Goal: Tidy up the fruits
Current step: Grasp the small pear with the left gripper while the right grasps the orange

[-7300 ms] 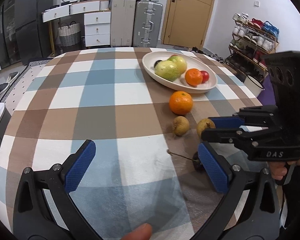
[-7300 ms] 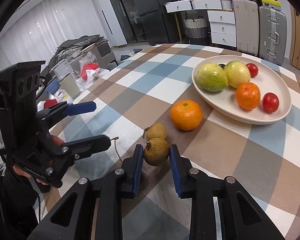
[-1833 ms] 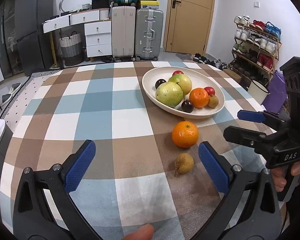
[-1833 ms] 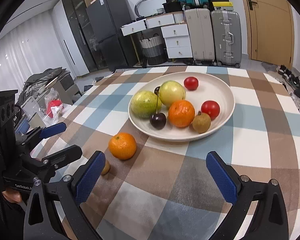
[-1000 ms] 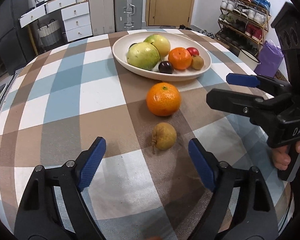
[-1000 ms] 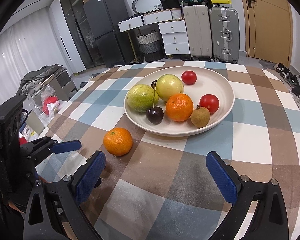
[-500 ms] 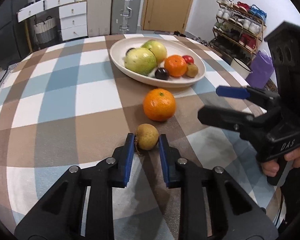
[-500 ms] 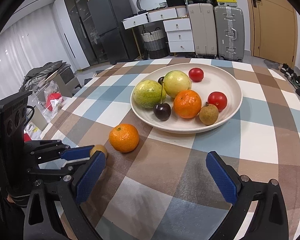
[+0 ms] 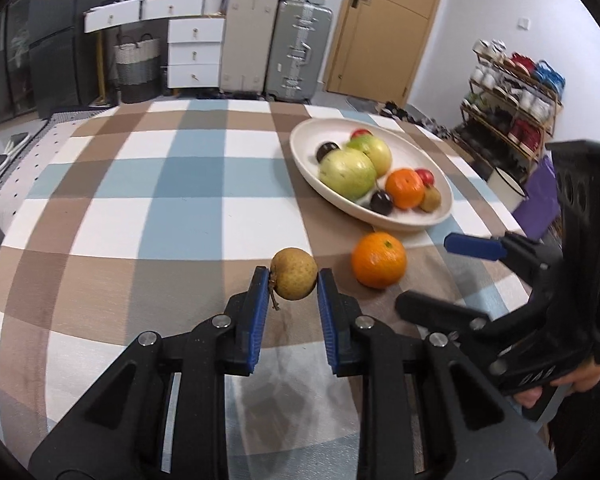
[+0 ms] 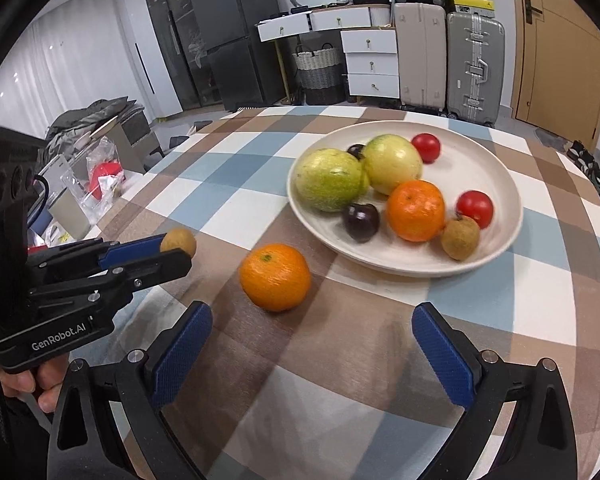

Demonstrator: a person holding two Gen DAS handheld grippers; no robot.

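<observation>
The left claw [image 9: 293, 280] is clamped on a small brown fruit [image 9: 293, 274], its blue pads pressing the fruit from either side; the fruit's short stem hangs down by the left pad. In the right wrist view the same fruit [image 10: 178, 241] sits at the tip of that claw, above the checked cloth of the tabletop [image 9: 148, 216], though whether it clears the cloth cannot be told.

The right claw [image 10: 312, 344] is spread wide with nothing between its pads, low over the tabletop. A loose orange [image 10: 275, 277] lies on the cloth just ahead of it, between the small brown fruit and the white plate [image 10: 496, 160], near the plate's rim but apart from it.

The plate stands toward the far right side of the tabletop. It holds two large green-yellow fruits [image 10: 330, 179], a second orange [image 10: 415, 210], a dark cherry [image 10: 361, 222], another small brown fruit [image 10: 460, 238], two red fruits [image 10: 475, 208] and a second dark fruit half hidden behind the green ones.

A hand [image 10: 40, 388] grips the left claw's handle.
</observation>
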